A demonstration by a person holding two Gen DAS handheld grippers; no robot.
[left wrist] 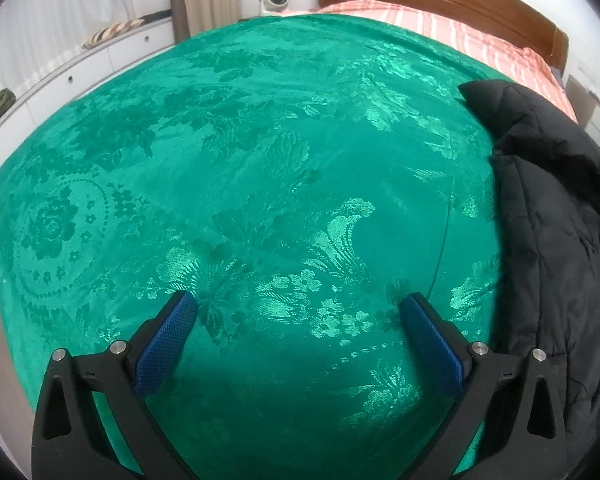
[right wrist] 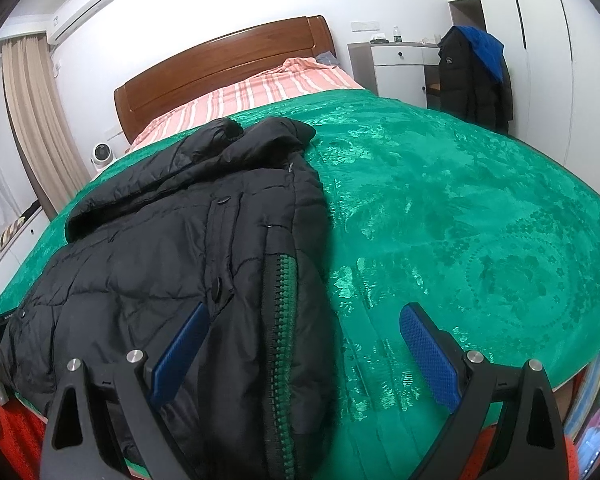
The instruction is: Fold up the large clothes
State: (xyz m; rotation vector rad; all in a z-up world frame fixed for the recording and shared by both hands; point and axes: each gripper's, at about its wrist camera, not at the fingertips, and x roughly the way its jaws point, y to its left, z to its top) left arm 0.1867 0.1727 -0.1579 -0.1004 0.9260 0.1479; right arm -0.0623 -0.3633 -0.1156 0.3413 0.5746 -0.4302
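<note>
Covering the bed, a green bedspread (right wrist: 460,200) under a black jacket (right wrist: 180,260).

Black hand-held gripper (left wrist: 298,308), blue pads (left wrist: 168,340)

A home bedroom. A large bed fills the middle, covered by a shiny green floral bedspread (right wrist: 440,208). At the head of the bed stands a curved brown wooden headboard (right wrist: 220,64), with a pink striped sheet (right wrist: 260,92) showing just below it. A black padded jacket (right wrist: 172,248) lies on the bed. To the left of the headboard, beige curtains (right wrist: 32,120) hang beside a window, with a white wall air conditioner (right wrist: 80,10) above them and a small white fan (right wrist: 99,155) low beside the bed. To the right of the headboard stands a white bedside cabinet (right wrist: 400,68), then tall white wardrobe doors (right wrist: 548,60), with a dark coat and a blue garment (right wrist: 476,80) hanging before them.
</note>
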